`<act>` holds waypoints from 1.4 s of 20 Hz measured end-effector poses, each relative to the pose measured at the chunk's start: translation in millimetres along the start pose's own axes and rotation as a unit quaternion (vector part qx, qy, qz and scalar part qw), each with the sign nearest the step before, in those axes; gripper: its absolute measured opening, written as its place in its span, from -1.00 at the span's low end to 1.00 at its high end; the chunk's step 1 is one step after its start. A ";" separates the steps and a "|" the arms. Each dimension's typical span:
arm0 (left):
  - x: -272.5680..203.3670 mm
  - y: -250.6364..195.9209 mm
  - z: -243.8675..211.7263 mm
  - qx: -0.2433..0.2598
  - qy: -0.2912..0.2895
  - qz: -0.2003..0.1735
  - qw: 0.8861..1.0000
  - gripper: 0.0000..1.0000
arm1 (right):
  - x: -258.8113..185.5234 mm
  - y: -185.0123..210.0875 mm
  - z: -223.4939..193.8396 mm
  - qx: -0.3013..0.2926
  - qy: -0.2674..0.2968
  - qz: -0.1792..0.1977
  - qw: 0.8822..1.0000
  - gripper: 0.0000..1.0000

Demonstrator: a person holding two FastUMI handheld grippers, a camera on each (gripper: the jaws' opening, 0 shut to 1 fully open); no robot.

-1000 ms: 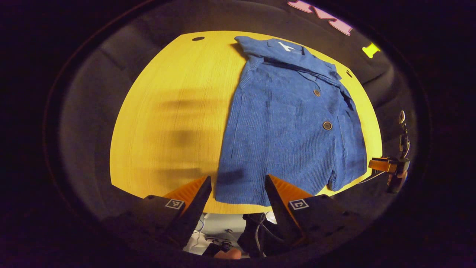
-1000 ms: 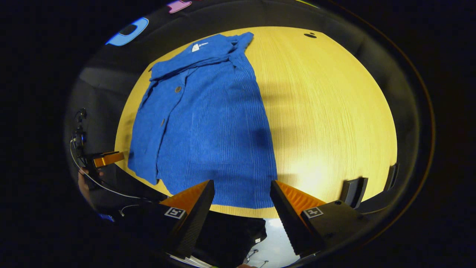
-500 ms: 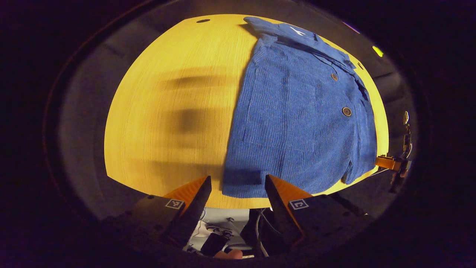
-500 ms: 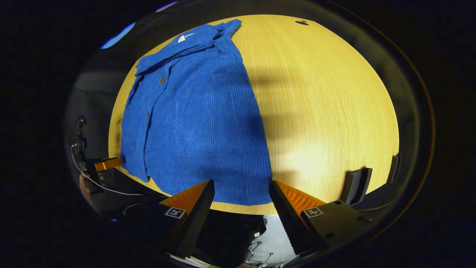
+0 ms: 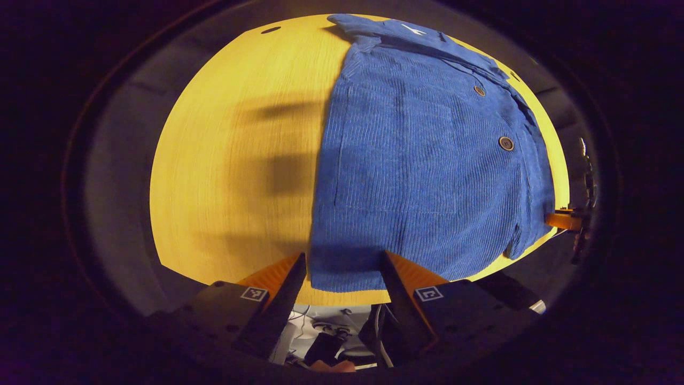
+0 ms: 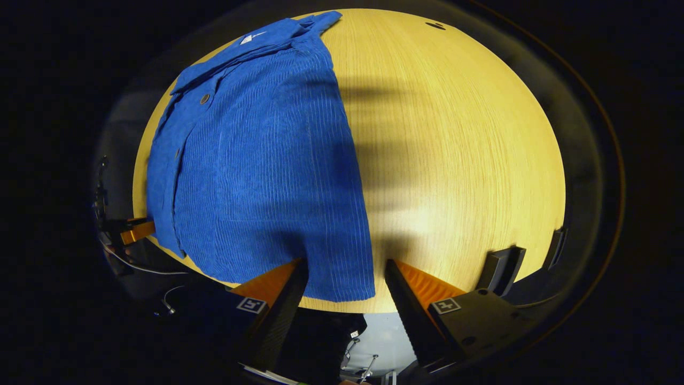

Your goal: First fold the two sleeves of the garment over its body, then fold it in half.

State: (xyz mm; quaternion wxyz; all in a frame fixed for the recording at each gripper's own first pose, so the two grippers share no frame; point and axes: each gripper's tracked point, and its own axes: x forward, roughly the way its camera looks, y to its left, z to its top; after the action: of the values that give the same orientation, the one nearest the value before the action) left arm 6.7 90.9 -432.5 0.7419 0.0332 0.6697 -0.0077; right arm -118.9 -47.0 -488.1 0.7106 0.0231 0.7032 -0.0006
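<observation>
A blue corduroy shirt (image 5: 427,160) lies flat on the yellow wooden table (image 5: 235,160), collar at the far end, sleeves folded over its body. My left gripper (image 5: 342,264) is open, its fingers standing either side of the hem's near left corner. In the right gripper view the shirt (image 6: 262,160) shows again, and my right gripper (image 6: 344,267) is open above the hem's near right corner. The right gripper (image 5: 566,220) also appears at the shirt's far side in the left gripper view, and the left gripper (image 6: 133,231) at the left edge of the right gripper view.
The table's near edge (image 5: 342,298) runs just under the hem; below it, floor with cables (image 5: 320,342). Bare tabletop (image 6: 459,149) lies right of the shirt. Two dark brackets (image 6: 499,267) stand at the table's near right edge. A small dark hole (image 5: 270,30) marks the far side.
Both grippers have moved forward and down toward the shirt's hem; the shirt now looms larger and each hem corner sits between open fingers. The shirt itself has not moved.
</observation>
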 end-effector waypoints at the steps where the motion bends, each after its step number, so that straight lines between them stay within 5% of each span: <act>1: -0.2 -1.2 2.5 -0.008 0.003 0.000 1.000 0.65 | 1.8 0.1 -1.1 -0.012 0.001 -0.014 1.000 0.92; 4: -0.1 -1.6 3.6 -0.002 0.000 0.001 1.000 0.67 | 3.5 17.3 -3.4 -0.046 -0.005 -0.012 0.999 0.99; 5: -0.1 -1.5 4.1 0.007 -0.001 0.001 1.000 0.65 | 6.2 22.6 -5.3 -0.053 -0.006 -0.007 0.999 0.36; 6: 0.3 -4.3 3.7 0.006 0.000 0.001 1.000 0.66 | 4.7 27.1 -4.3 -0.055 -0.007 -0.002 0.998 0.02; 9: -0.2 -3.2 3.6 -0.004 0.005 0.001 1.000 0.65 | 6.1 28.9 -7.1 -0.049 -0.001 0.008 0.999 -0.49; 11: -1.1 -6.4 5.5 -0.016 0.021 -0.007 1.000 0.59 | 5.4 32.2 -2.1 -0.030 -0.006 0.023 0.999 -0.52; 14: -2.0 -21.3 6.9 -0.015 0.021 -0.037 0.999 -0.68 | 5.3 32.2 -1.5 -0.011 -0.024 0.035 0.999 -0.76; 15: -1.0 -22.5 6.2 -0.001 0.019 -0.040 0.999 -0.90 | 3.4 31.8 -1.0 -0.011 -0.031 0.035 0.999 -0.80; 20: -4.5 -17.6 9.9 -0.003 -0.028 -0.067 0.997 -1.00 | -3.1 40.8 4.2 0.013 -0.052 0.061 0.997 -0.89; 28: -93.6 -18.9 57.0 -0.004 -0.152 -0.119 0.981 -1.00 | -94.4 63.9 49.8 0.020 -0.154 0.101 0.983 -0.89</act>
State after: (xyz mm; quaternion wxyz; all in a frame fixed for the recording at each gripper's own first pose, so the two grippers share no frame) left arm 52.6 65.5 -334.4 0.8288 -0.0512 0.5484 -0.0988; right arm -68.0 12.1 -391.2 0.8061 0.1077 0.5794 0.0537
